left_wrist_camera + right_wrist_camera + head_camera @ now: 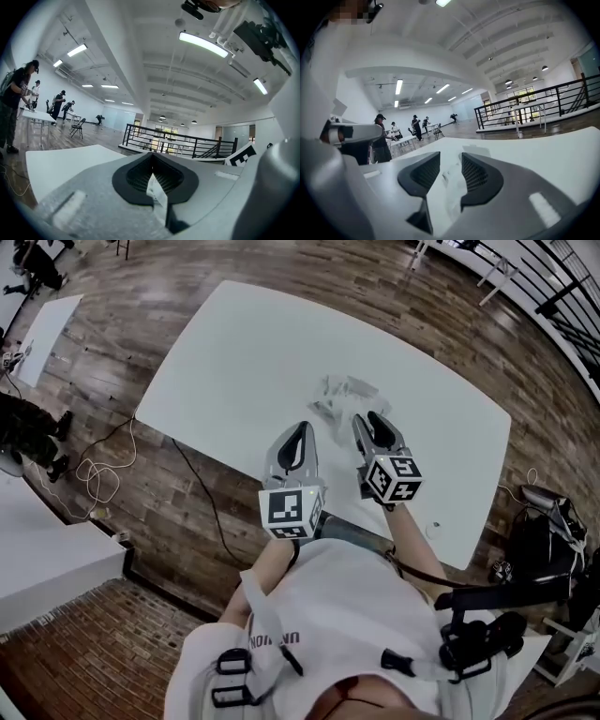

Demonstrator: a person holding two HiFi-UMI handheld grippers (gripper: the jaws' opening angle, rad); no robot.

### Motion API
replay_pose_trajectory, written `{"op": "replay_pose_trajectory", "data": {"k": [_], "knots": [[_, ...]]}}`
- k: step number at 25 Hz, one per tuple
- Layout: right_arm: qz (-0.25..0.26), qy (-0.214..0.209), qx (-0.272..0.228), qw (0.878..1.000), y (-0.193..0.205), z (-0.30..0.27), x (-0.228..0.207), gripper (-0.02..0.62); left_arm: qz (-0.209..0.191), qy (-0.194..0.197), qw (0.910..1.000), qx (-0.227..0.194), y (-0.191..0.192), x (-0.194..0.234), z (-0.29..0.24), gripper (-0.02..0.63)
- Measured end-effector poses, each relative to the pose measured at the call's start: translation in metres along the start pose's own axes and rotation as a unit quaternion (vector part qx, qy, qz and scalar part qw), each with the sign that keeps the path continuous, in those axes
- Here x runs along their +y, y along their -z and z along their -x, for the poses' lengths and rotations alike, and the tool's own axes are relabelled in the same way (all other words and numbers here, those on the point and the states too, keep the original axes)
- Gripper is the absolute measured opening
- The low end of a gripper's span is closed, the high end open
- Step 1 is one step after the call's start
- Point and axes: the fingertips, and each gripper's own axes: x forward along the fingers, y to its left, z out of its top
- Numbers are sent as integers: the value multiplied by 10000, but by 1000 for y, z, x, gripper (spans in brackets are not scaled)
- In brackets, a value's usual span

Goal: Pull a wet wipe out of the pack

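The wet wipe pack (357, 388) lies on the white table (244, 362), pale and crinkled, with a loose crumpled wipe (330, 405) at its near left side. My right gripper (372, 422) is open just short of the pack. In the right gripper view the gap between its pads (477, 174) shows the faint white wipe (453, 183) on the table and holds nothing. My left gripper (305, 427) hovers to the left of the wipe, over the table's near part. Its pads (140, 174) meet at the tip, and I see nothing held between them.
The table's near edge (281, 486) runs just under both grippers. Cables (101, 472) lie on the wood floor at the left and dark gear (544, 540) stands at the right. Several people (18, 98) stand at far tables, and a black railing (178, 140) is behind.
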Motion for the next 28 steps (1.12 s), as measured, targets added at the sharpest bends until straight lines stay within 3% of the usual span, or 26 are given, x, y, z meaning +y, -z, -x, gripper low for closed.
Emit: {"op": "replay_pose_trajectory", "data": {"k": [5,10,11,13,14,20,24,28], "knots": [[38,487,618,9969,24,-29,-23,160,110,-19,9998,140,7,21,-7,2],[-17,631,1377,9885,55,-39,-30,163,136,-3,9997,212,12,19,-8,2],[1,678,1471,9868,59,-38,-32,149,139,7,9997,207,11,18,-8,2],[147,798,1570,9843,63,-36,-33,15,150,-2,9997,183,9,17,-9,2],[230,822,1562,9840,62,-35,-33,15,156,-14,9997,172,8,17,-9,2],[479,534,815,9941,8,-20,-19,12,177,-72,9998,112,5,17,-11,2],[852,317,-79,9958,-68,7,-5,12,146,-25,9999,68,2,12,-12,2],[1045,281,-1045,9886,-154,55,-2,12,150,133,9998,10,-4,-1,-15,2]]}}
